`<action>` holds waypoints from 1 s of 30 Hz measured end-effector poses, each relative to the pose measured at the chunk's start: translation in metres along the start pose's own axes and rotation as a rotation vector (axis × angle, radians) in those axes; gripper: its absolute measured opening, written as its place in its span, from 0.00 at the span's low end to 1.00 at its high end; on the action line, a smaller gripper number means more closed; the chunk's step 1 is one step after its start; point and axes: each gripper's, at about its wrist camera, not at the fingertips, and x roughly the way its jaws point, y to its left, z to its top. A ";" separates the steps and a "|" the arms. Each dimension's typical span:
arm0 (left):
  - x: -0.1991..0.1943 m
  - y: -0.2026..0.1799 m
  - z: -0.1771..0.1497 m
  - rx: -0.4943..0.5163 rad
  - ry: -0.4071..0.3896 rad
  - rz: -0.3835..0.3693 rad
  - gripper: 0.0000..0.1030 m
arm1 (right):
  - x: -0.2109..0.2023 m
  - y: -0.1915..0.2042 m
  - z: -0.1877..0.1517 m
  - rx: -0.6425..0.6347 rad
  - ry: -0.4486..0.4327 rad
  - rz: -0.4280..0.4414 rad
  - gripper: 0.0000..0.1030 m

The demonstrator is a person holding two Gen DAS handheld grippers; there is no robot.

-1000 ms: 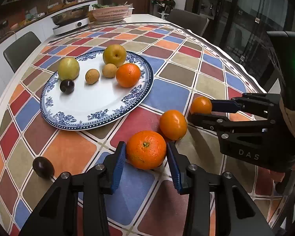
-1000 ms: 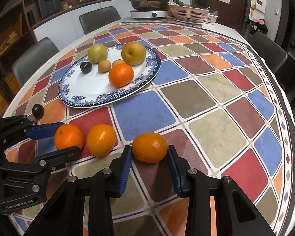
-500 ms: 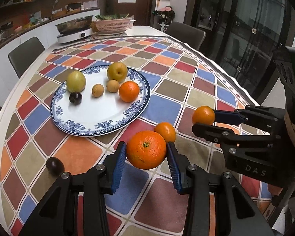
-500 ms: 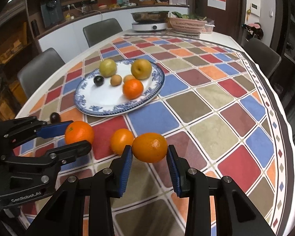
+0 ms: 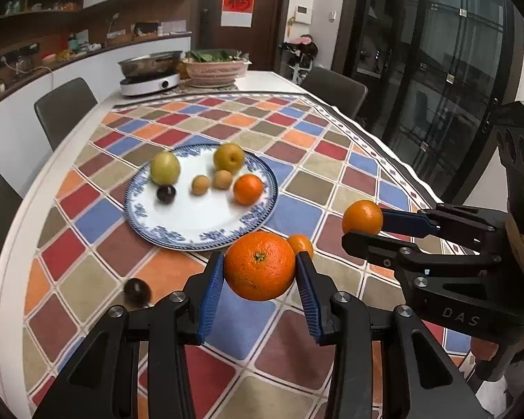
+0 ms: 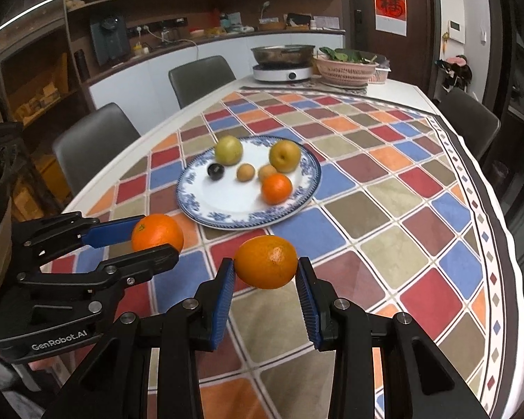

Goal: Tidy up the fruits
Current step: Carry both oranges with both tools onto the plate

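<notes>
Left wrist view: looks forward along its own fingers, down across the checkered tablecloth [image 5: 297, 209] toward the plate [image 5: 199, 223], near. Right wrist view: same facing, from the right. Shared: plate [image 6: 227, 209], tablecloth [image 6: 384, 209], and each other's gripper.

Checkered cloth [image 5: 297, 216] covers tabletop; grey chairs [image 6: 201, 76] along its edges. Hotplate [image 6: 283, 71] and basket [image 6: 346, 70] at far edge. Wall shelves [image 6: 150, 3], dark door [image 5: 239, 17], glass doors [image 5: 436, 70].
</notes>
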 end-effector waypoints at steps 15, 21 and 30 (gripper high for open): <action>-0.026 0.023 0.021 -0.003 -0.078 0.034 0.40 | -0.016 0.023 0.032 -0.023 -0.071 0.020 0.36; -0.028 0.031 0.035 0.008 -0.107 0.044 0.40 | -0.013 0.029 0.048 -0.043 -0.088 0.024 0.36; -0.020 0.041 0.059 0.027 -0.130 0.044 0.40 | 0.001 0.027 0.073 -0.045 -0.088 0.024 0.36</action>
